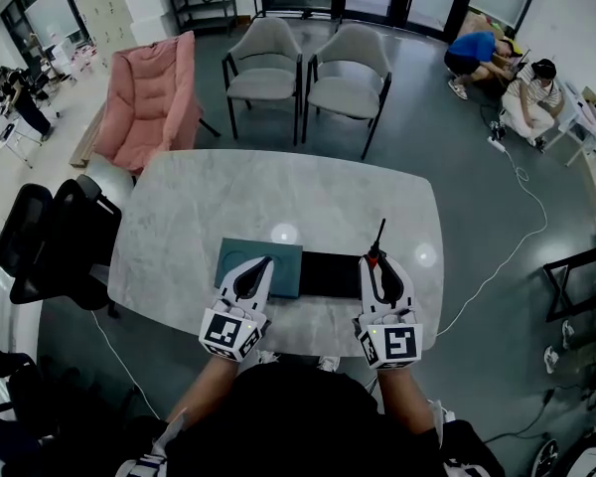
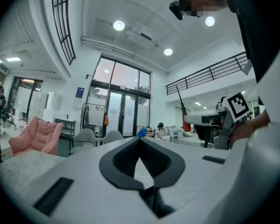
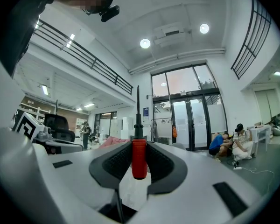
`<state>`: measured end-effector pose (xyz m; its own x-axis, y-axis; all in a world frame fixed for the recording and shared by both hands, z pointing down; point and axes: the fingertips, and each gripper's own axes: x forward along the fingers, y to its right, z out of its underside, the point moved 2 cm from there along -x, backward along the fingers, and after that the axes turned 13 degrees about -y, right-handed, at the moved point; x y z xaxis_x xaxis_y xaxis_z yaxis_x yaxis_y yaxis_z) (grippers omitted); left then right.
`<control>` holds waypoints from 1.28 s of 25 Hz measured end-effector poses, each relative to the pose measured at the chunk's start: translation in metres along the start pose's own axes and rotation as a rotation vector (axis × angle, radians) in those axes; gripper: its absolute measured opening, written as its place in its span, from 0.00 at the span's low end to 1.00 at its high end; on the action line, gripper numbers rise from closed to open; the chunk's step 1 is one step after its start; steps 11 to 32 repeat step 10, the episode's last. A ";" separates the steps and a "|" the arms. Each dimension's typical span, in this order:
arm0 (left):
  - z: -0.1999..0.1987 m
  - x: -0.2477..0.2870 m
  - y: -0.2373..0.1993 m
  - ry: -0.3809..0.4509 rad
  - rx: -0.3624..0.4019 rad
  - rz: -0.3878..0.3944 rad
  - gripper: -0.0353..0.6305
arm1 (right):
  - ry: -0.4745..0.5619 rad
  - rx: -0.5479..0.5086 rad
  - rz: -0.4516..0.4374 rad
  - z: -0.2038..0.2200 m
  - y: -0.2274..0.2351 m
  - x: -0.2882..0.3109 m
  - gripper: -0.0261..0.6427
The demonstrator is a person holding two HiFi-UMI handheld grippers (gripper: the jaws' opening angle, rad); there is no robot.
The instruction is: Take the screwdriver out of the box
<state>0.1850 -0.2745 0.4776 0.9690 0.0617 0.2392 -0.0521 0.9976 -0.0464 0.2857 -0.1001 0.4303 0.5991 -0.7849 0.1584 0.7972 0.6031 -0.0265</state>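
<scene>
Beside the worktop, far left: a black office chair (image 1: 50,237) stands just off the pale marble worktop (image 1: 278,192).
Past the far edge: a pink chair (image 1: 149,97) is on the floor, and to its right 2 grey chairs (image 1: 263,63) stand side by side.
Box: a teal box (image 1: 286,271) lies close to the worktop's near edge. A black tray (image 1: 330,274) touches its right side.
Left gripper: the left gripper (image 1: 263,263) is held level over the near left part of the teal box. In the left gripper view (image 2: 140,139) its 2 jaws are pressed together at the tips, with nothing between them.
Right gripper: the right gripper (image 1: 375,260) is held level over the black tray's right end. Its jaws pinch a red handle between the dark pads (image 3: 139,146).
Screwdriver: the screwdriver (image 1: 377,238) is in the right gripper, lifted clear of the box and the worktop. Its thin black shaft points away from the person, beyond the jaw tips. Seen from the right gripper view (image 3: 139,157), it stands upright in the grip.
Far right: 2 people (image 1: 521,82) sit low on the floor, well apart from the worktop.
</scene>
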 end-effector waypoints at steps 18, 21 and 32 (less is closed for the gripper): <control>-0.002 -0.003 0.004 0.013 0.008 0.002 0.06 | 0.011 -0.006 0.001 0.002 0.000 0.000 0.20; -0.002 -0.003 0.004 0.013 0.008 0.002 0.06 | 0.011 -0.006 0.001 0.002 0.000 0.000 0.20; -0.002 -0.003 0.004 0.013 0.008 0.002 0.06 | 0.011 -0.006 0.001 0.002 0.000 0.000 0.20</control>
